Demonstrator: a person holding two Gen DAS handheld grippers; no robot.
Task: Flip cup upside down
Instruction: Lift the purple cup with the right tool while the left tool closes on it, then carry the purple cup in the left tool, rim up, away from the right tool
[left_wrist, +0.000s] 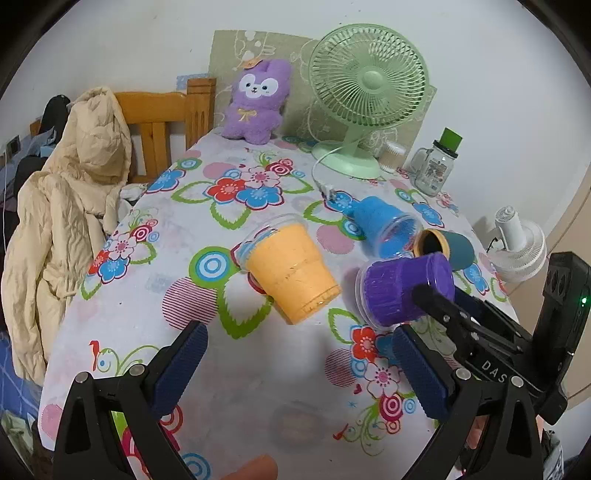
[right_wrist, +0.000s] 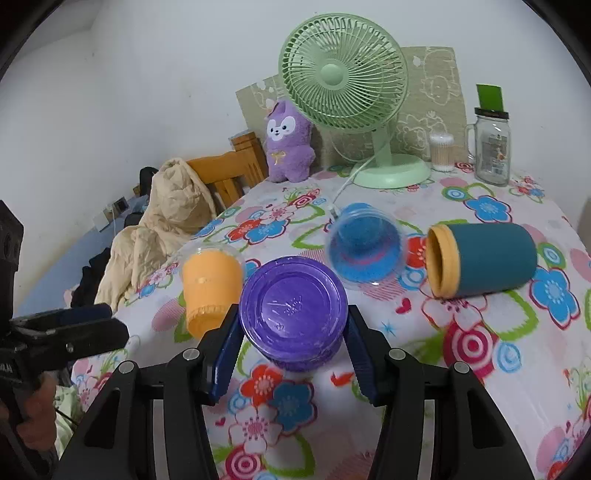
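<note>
A purple cup (right_wrist: 293, 312) lies tipped, base towards the right wrist camera, between the pads of my right gripper (right_wrist: 293, 354), which is shut on it. In the left wrist view the purple cup (left_wrist: 402, 286) is held just above the cloth by the right gripper (left_wrist: 428, 295). My left gripper (left_wrist: 299, 365) is open and empty, short of an orange cup (left_wrist: 291, 271) lying on its side. The orange cup (right_wrist: 210, 286) also shows left of the purple one. A blue cup (left_wrist: 384, 230) and a teal cup (left_wrist: 448, 249) with an orange rim lie on their sides behind.
A flowered tablecloth (left_wrist: 229, 373) covers the table. At the back stand a green fan (left_wrist: 365, 96), a purple plush toy (left_wrist: 255, 101), a glass jar (left_wrist: 434, 166) and a cotton-swab pot (right_wrist: 441, 151). A chair with a beige coat (left_wrist: 70, 214) stands left; a white fan (left_wrist: 517, 243) right.
</note>
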